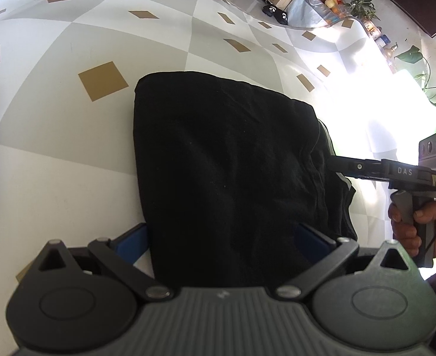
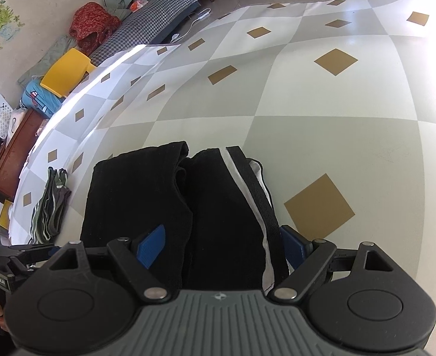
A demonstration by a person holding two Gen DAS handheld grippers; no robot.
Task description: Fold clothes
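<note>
Right between the wide-spread jaws of the left gripper point(image 1: 221, 237) lies the folded black garment point(image 1: 227, 160), spread flat on the checked counter point(image 1: 69, 154), its cloth reaching back under the gripper body; the blue pads stand at either side of it and do not pinch it. Beyond the right-hand pad, at the garment's rumpled edge, the right gripper point(image 2: 221, 243) comes in from the side, held by a hand point(image 1: 420, 225). From its own camera, its jaws are likewise open, straddling the black cloth, with a white stripe point(image 2: 259, 207) running just inside the right-hand pad. Farther out past the left-hand pad, a striped green garment point(image 2: 51, 204) lies near the counter's edge.
</note>
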